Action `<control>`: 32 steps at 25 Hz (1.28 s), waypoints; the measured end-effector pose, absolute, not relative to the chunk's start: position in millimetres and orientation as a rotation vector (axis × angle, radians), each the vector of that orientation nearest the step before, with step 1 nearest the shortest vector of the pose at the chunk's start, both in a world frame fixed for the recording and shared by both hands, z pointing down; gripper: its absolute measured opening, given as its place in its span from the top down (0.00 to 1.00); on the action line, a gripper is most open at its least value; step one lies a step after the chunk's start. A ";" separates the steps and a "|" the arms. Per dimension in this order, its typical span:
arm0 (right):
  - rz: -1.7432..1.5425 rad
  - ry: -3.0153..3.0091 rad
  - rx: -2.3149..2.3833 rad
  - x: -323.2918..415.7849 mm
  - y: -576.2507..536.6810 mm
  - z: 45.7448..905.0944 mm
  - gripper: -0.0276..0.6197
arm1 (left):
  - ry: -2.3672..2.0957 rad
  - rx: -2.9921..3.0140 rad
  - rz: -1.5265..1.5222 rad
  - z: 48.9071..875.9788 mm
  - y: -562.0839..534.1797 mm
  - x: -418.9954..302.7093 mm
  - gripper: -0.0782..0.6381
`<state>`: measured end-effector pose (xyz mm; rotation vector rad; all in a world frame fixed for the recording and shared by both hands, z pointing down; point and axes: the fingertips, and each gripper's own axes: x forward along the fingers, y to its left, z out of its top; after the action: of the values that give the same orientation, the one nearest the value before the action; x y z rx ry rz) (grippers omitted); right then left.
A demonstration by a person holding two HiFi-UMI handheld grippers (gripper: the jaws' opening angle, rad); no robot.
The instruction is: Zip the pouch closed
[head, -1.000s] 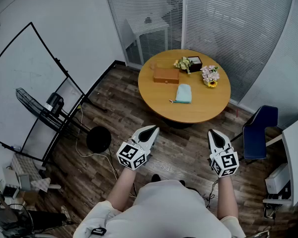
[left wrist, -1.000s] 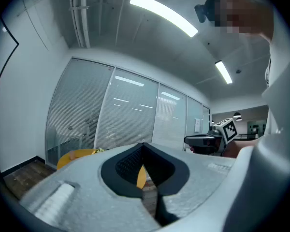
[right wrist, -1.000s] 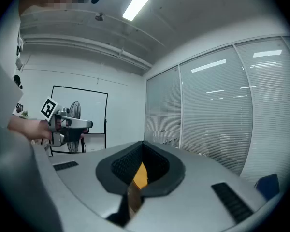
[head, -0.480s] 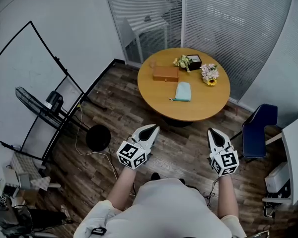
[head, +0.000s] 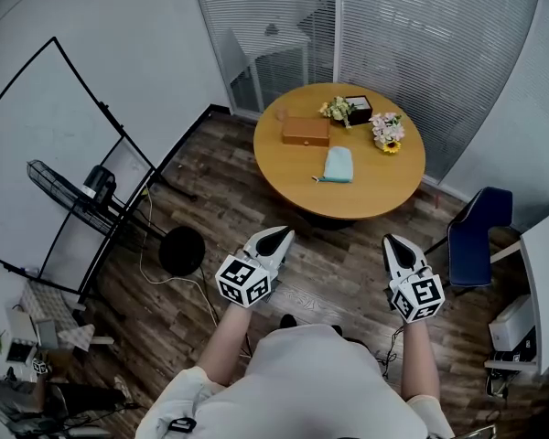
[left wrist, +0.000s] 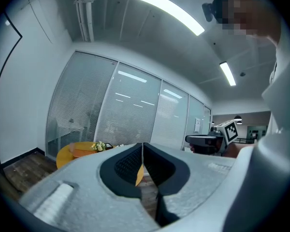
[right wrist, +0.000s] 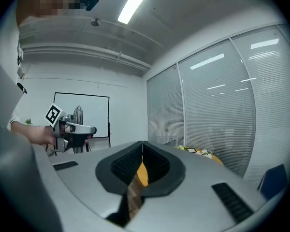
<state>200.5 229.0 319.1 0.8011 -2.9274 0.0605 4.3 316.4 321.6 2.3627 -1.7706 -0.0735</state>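
Note:
A light teal pouch [head: 338,165] lies flat on the round wooden table [head: 384,199], near its middle, far ahead of me. My left gripper [head: 276,237] and right gripper [head: 394,245] hang over the floor, well short of the table, and both are shut with nothing held. In the left gripper view my jaws [left wrist: 142,146] meet tip to tip, and the table [left wrist: 67,153] shows far off to the left. My right gripper [right wrist: 143,144] points toward the table [right wrist: 210,157] as well.
On the table stand a brown wooden box [head: 306,132], a dark box [head: 357,112] and two flower bunches [head: 385,134]. A blue chair [head: 477,236] stands at the right, a whiteboard frame [head: 55,144], fan and round black stand base [head: 182,251] at the left. Glass walls lie behind.
The view has shifted slightly forward, so the table sits a little nearer and higher in frame. Both grippers stay shut and keep their places.

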 end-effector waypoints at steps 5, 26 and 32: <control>0.069 -2.906 0.816 195.0 229.3 323.6 0.94 | -1.770 2.368 -0.084 320.6 315.8 -3.1 0.86; 0.083 -2.825 0.923 148.2 243.4 339.8 0.88 | -1.675 2.423 -0.041 337.9 322.5 -50.2 0.76; 0.088 -2.804 0.953 137.2 251.5 347.4 0.88 | -1.641 2.435 -0.041 345.1 325.0 -63.3 0.76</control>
<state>137.2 251.5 347.4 0.9530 -2.8038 0.0885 -63.3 325.0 345.1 2.4353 -1.6414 -0.0413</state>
